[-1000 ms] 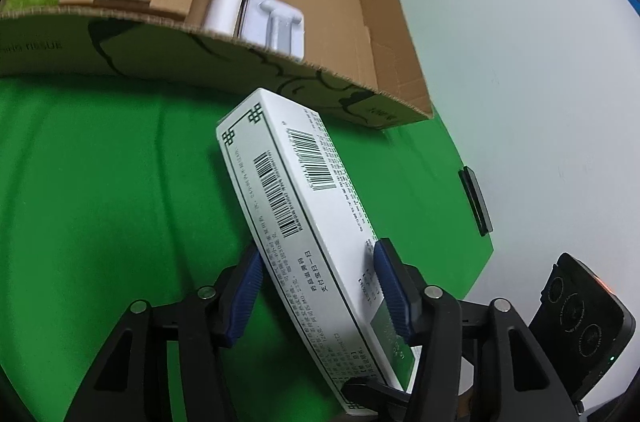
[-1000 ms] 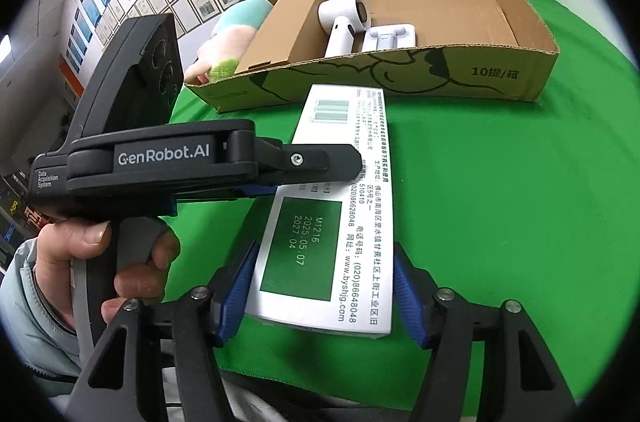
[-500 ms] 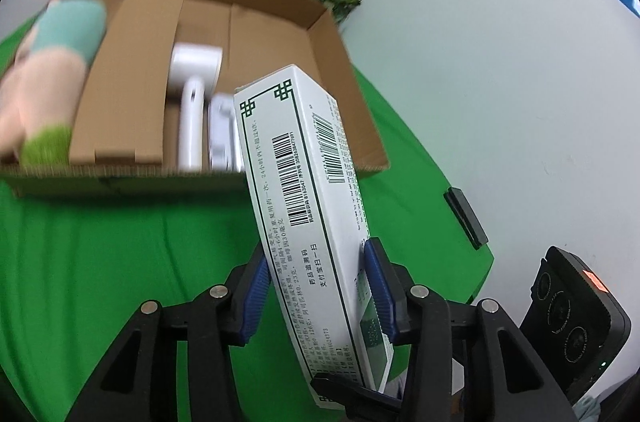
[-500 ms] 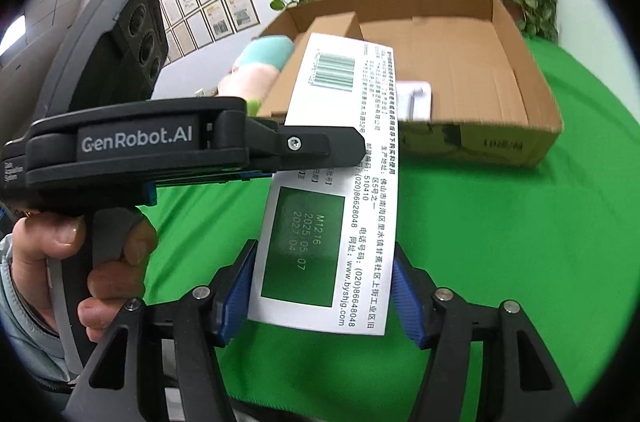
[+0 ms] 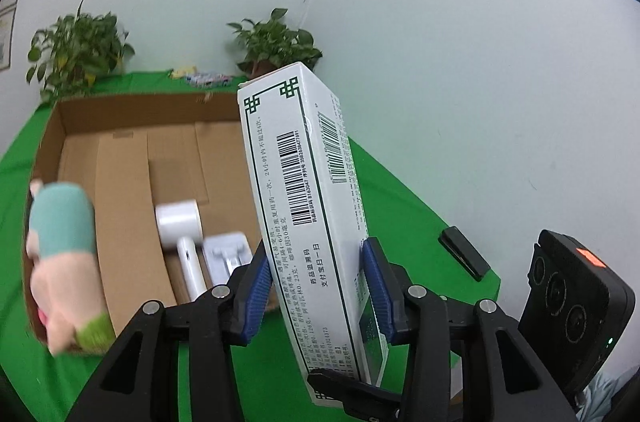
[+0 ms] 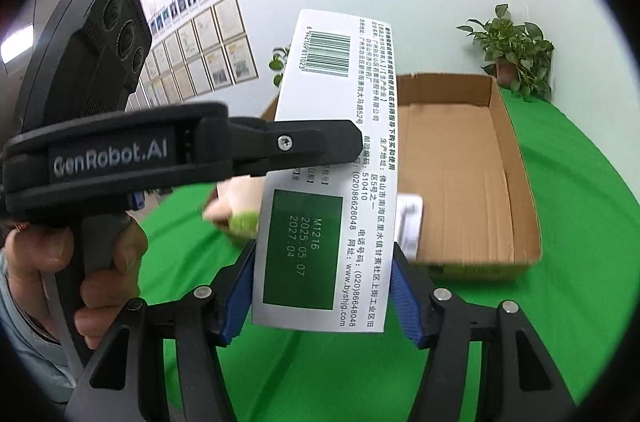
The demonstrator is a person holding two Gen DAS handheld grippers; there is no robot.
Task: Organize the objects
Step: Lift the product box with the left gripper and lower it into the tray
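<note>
White medicine carton (image 6: 324,182), barcode end up, green date panel facing the camera; stood between the blue pads (image 6: 406,296) of the right claw (image 6: 320,296), which appeared to touch its edges. Left claw (image 6: 280,142) clamped it crosswise, held by a hand (image 6: 86,262). Behind: open cardboard box (image 6: 516,182) on green-covered counter (image 6: 580,262); potted plant (image 6: 516,50); blurred plush toy (image 6: 236,206).
</note>
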